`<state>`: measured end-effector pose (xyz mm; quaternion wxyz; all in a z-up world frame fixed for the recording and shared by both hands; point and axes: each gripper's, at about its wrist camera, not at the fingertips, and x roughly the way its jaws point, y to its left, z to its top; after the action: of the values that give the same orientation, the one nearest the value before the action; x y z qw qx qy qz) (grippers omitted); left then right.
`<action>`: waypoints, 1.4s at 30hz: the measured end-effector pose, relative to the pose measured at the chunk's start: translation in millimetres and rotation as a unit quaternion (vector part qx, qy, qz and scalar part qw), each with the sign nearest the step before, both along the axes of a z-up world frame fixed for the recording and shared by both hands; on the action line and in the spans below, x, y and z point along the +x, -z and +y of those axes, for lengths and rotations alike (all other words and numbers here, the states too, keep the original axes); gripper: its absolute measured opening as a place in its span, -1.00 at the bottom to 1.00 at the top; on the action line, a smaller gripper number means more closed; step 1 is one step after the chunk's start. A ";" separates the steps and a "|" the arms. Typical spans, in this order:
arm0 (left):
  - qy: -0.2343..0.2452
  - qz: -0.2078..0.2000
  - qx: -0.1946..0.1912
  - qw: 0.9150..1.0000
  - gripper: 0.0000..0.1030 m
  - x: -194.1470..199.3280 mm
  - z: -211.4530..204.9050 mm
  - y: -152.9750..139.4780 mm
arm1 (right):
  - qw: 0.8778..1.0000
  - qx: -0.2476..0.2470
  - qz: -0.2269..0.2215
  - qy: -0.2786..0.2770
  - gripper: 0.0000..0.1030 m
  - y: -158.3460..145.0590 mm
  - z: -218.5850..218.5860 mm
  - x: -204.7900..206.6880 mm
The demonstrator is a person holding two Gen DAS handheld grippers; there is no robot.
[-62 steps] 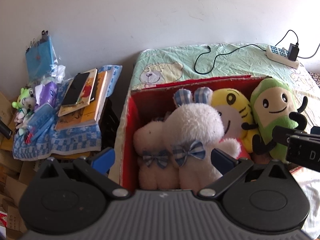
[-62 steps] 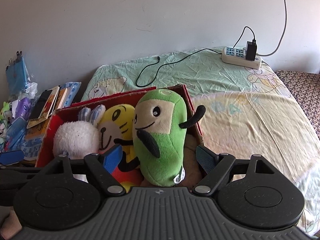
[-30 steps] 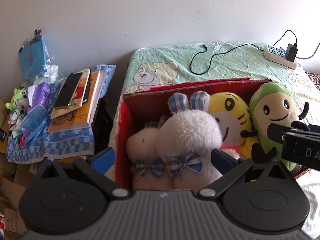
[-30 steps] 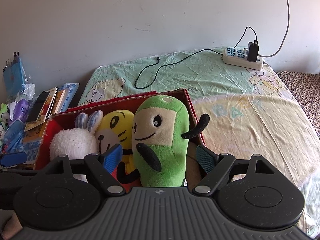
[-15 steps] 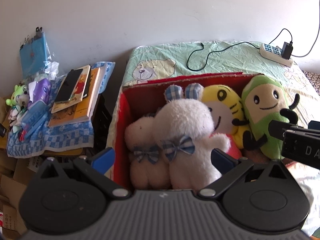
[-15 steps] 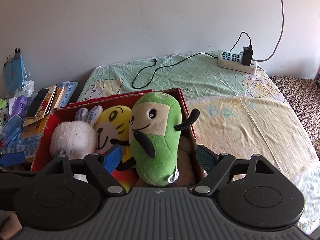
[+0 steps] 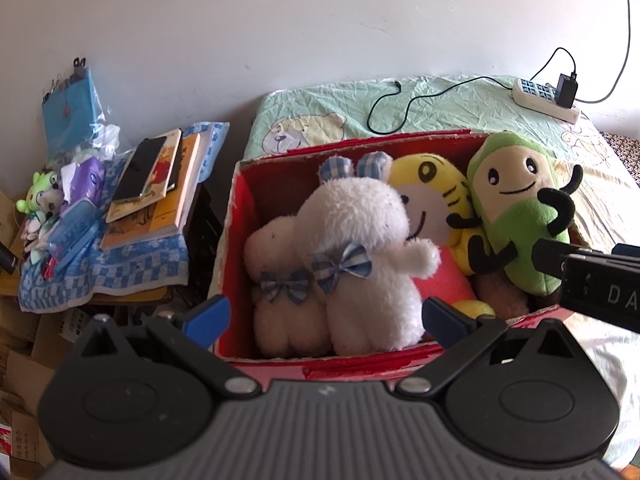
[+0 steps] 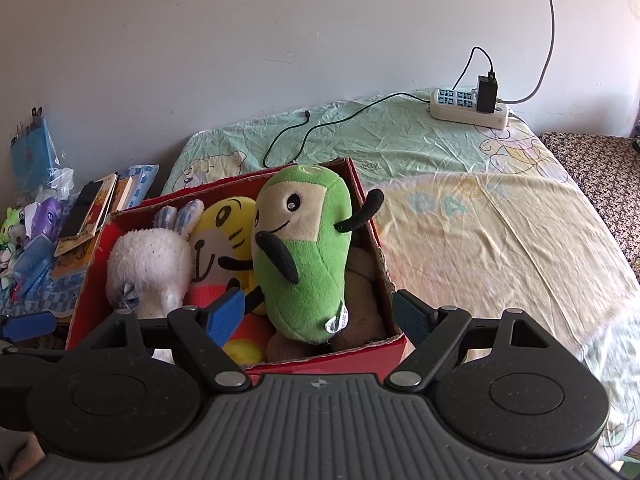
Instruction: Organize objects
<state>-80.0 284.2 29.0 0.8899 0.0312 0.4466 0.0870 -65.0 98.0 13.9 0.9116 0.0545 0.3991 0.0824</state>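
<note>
Clutter at far left, partly cut off by the frame edge: a small green toy [image 7: 38, 188], a purple item and a blue plastic case, too jumbled to sort out. Beside them, a stack of books [image 7: 154, 192] with a dark phone [image 7: 139, 168] on top, all lying on a blue checked cloth [image 7: 120, 272] that hides whatever supports it.

Left gripper [image 7: 326, 314]: jaws wide apart, blue-padded fingers holding nothing, poised at the near wall of the red box [image 7: 236, 216].

Red box: cardboard, rectangular, worn along its rim, standing on the bed at its left end. Contents, packed side by side:
- two white fluffy plush rabbits [image 7: 352, 256] with blue gingham ears and bows, the left one half hidden behind the other;
- yellow striped tiger plush [image 7: 430, 196], lower body covered by its neighbours;
- green bean-shaped plush [image 8: 304, 256] with a cream face, thin black arms and a tag at its base, leaning upright;
- a brown soft shape beneath it, mostly buried and not identifiable.

Right gripper [image 8: 320, 314]: jaws spread, empty, fingers either side of the green plush without touching it.

Bed sheet [image 8: 480, 208]: wrinkled, pale green and yellow, printed with bears. On it near the wall, a white power strip [image 8: 468, 110] with a black charger plugged in; its thin black cable trails loose across the sheet.
</note>
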 end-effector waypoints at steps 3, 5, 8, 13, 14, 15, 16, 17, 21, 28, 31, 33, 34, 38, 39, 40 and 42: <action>0.000 -0.001 0.000 1.000 0.97 -0.6 -0.6 -0.7 | 1.000 0.001 -0.003 0.001 0.62 -1.3 -1.4 -1.4; 0.000 -0.001 -0.001 1.000 0.97 -0.5 -1.4 -0.7 | 1.000 0.001 -0.003 0.002 0.62 -1.5 -2.4 -1.6; 0.000 -0.001 0.000 1.000 0.97 -0.4 -1.9 -0.7 | 1.000 0.001 -0.003 0.003 0.62 -0.8 -3.2 -1.7; 0.001 0.001 -0.001 1.000 0.97 1.6 -2.3 -0.4 | 1.000 0.001 -0.002 0.005 0.62 0.1 -4.2 -1.1; 0.001 0.002 -0.001 1.000 0.97 2.5 -2.2 -0.2 | 1.000 0.001 -0.001 0.005 0.62 0.2 -4.2 -1.0; 0.001 0.003 -0.001 1.000 0.97 3.4 -1.9 0.0 | 1.000 0.001 -0.001 0.005 0.62 0.2 -4.5 -0.5; 0.001 0.003 -0.001 1.000 0.97 4.4 -1.6 0.2 | 1.000 0.001 -0.001 0.005 0.62 0.3 -4.4 -0.3; 0.001 0.004 -0.001 1.000 0.97 5.0 -1.3 0.4 | 1.000 0.001 -0.002 0.004 0.62 0.2 -4.2 0.1; 0.000 0.003 -0.001 1.000 0.97 6.0 -0.7 0.8 | 1.000 -0.001 -0.002 0.003 0.62 0.9 -2.2 3.5; 0.000 0.005 -0.004 1.000 0.97 16.9 5.8 2.9 | 1.000 -0.003 0.000 0.003 0.62 1.8 1.9 11.0; 0.001 0.005 -0.006 1.000 0.97 19.9 7.3 3.6 | 1.000 -0.004 0.000 0.001 0.62 2.0 4.5 14.7; 0.001 0.005 -0.006 1.000 0.97 22.6 9.0 4.3 | 1.000 -0.005 0.000 -0.001 0.62 2.6 6.6 17.5; 0.001 0.005 -0.006 1.000 0.97 22.6 9.2 4.2 | 1.000 -0.006 0.000 -0.001 0.62 3.1 7.5 19.2; 0.001 0.007 -0.010 1.000 0.97 28.5 12.9 5.9 | 1.000 -0.007 0.003 -0.001 0.62 4.5 9.2 23.7; 0.000 0.007 -0.012 1.000 0.97 29.6 13.8 6.4 | 1.000 -0.007 0.003 0.000 0.62 4.8 9.4 24.7; -0.001 0.008 -0.013 1.000 0.97 30.7 15.0 6.7 | 1.000 -0.007 0.003 -0.001 0.62 4.9 9.7 25.5; -0.003 0.008 -0.015 1.000 0.97 32.0 16.7 7.0 | 1.000 -0.007 0.003 -0.001 0.62 5.0 10.3 26.8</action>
<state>-48.0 300.9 22.0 0.8865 0.0175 0.4549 0.0827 -38.2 108.3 8.9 0.9106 0.0479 0.4025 0.0805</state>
